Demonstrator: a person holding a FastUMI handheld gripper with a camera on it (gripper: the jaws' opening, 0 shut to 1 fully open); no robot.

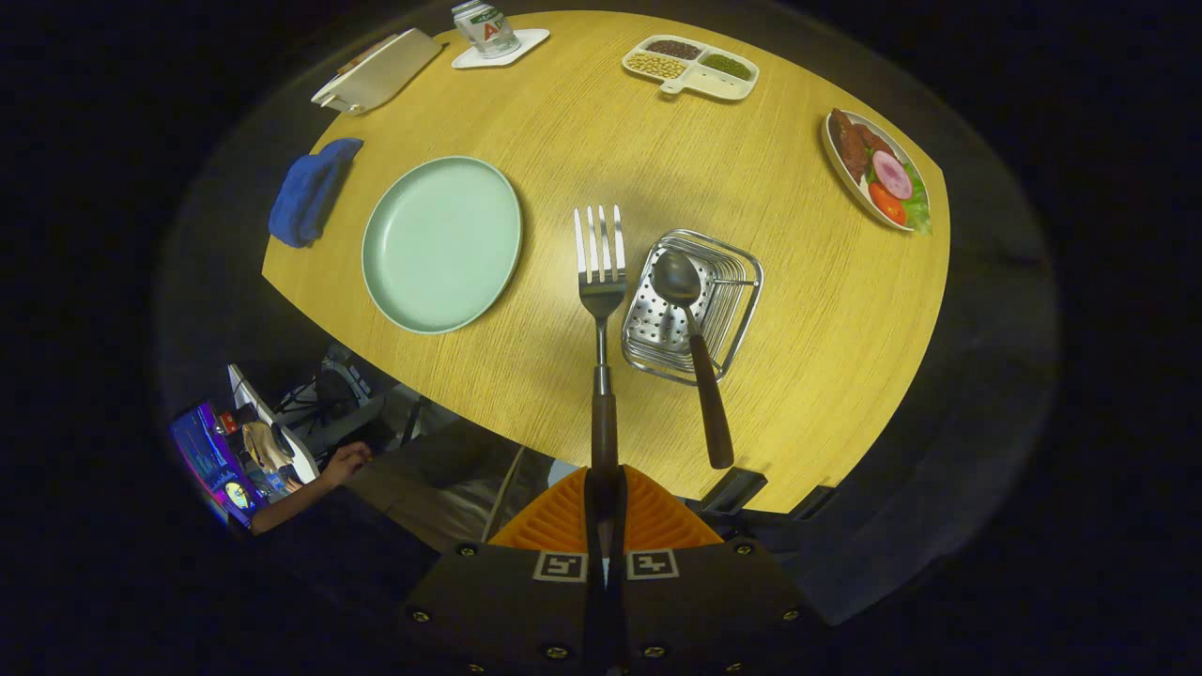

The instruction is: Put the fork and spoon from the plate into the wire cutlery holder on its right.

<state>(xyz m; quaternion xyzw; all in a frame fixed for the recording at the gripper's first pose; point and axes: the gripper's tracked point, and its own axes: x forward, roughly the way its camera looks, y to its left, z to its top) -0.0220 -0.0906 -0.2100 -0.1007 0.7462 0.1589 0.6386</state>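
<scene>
While the gripper [602, 512] pinches the fork [601, 282] by its handle-end beside the holder [737, 282], risk: tines catching its rim or spoon [678, 282].

Spoon [690, 329] in holder [692, 306] (plate [441, 243] to its left)

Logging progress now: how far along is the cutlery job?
Done: the spoon sits in the holder, and the plate is bare. In hand: the gripper is shut on the fork, held left of the holder. Left: putting the fork in.
</scene>
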